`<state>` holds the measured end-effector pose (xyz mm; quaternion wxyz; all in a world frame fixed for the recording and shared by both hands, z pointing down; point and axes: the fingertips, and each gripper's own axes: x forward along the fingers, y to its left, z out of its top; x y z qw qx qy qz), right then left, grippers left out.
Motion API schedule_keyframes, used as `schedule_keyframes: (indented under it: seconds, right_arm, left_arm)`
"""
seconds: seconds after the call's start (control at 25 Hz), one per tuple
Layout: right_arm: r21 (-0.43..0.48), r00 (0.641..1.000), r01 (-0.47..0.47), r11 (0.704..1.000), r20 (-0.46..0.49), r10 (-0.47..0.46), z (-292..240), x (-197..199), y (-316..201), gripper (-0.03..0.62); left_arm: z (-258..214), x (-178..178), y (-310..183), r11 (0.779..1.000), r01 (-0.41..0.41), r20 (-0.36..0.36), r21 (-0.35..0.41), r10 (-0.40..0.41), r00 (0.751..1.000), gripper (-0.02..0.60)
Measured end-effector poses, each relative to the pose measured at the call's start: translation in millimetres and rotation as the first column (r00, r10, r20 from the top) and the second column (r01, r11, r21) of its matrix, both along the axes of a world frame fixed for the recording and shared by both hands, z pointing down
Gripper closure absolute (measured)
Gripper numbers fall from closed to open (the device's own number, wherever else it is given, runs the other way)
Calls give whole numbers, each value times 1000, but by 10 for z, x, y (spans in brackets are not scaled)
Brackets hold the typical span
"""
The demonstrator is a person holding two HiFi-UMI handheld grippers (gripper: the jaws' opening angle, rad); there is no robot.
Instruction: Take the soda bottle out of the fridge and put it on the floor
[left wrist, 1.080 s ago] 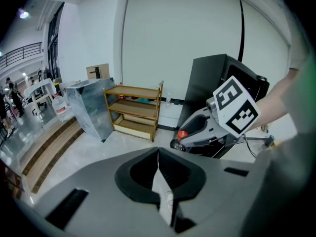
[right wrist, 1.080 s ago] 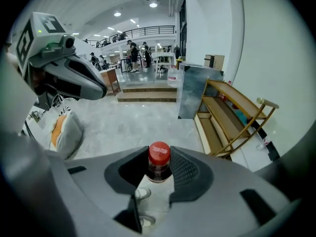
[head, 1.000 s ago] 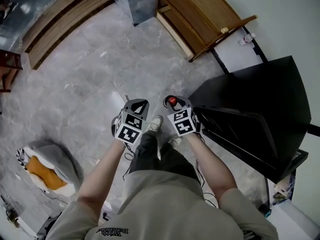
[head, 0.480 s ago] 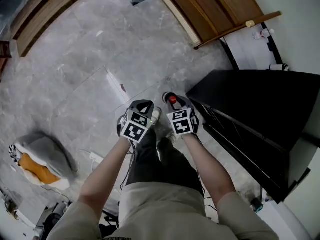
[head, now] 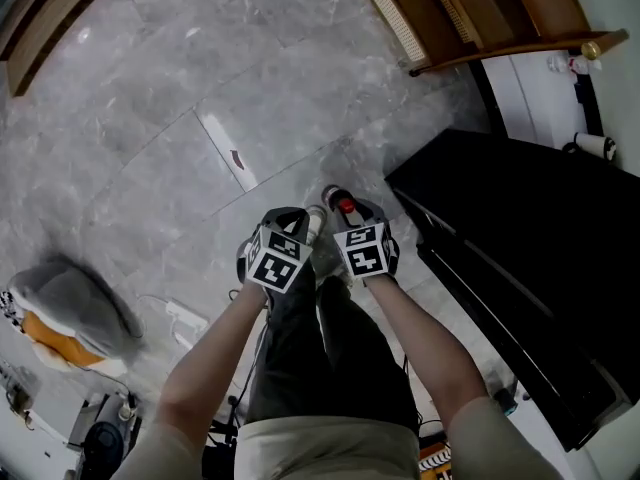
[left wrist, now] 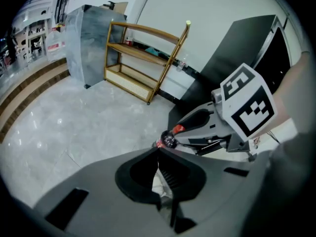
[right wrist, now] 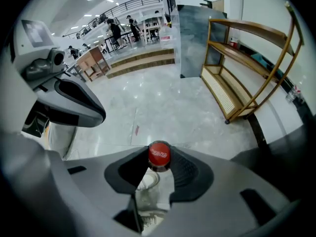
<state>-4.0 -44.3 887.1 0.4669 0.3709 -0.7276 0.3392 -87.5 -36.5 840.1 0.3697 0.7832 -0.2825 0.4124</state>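
The soda bottle's red cap (right wrist: pixel 159 154) sticks up between my right gripper's (right wrist: pixel 158 163) jaws, which are shut on the bottle's neck. In the head view the same cap (head: pixel 346 206) shows at the tip of the right gripper (head: pixel 344 202), held over the grey floor just left of the black fridge (head: pixel 530 258). The bottle's body is hidden under the gripper. My left gripper (head: pixel 291 216) hangs close beside it, jaws shut with nothing between them (left wrist: pixel 158 152). From the left gripper view the right gripper (left wrist: pixel 200 127) lies just ahead.
The person's legs and white shoes (head: pixel 318 230) are right below both grippers. A wooden shelf rack (head: pixel 470 18) stands beyond the fridge. A grey and orange cushion (head: pixel 70 318) and a white power strip (head: pixel 185 316) lie at the left. Wooden steps (right wrist: pixel 140 63) are far off.
The head view has tipped further down, so the floor and fridge have slid in the picture. Both grippers stay side by side, the right one still holding the bottle.
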Motion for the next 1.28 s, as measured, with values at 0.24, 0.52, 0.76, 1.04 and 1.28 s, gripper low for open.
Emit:
schedule_keyframes:
  seconds: [0.24,0.52,0.76,1.04,1.28]
  right_arm:
    - [-64,999,-42,997,-22,41,769,24,266,482]
    - [-228,932,-351,908,4,361,1583,163,479,482]
    - [-263,888,-433,862,42,458,2059,124,397,482]
    - [-236,893,-429,872,31,448,2539,145,132,482]
    - [-242,903,-410,879,26,428,2769,141,44,482]
  left_arm:
    - [750,-83,238,997,50,-8,-65,-51,999,575]
    - [1538,-210,356,993,52,28,-109,-50,998,575]
    - [1961,-239,277,992,79,30,-96,-76,997,575]
    - [2285,-303,115,961,249,23,-120,-248,969,575]
    - [2472,-209,78,955,261,11,-142,-262,965,575]
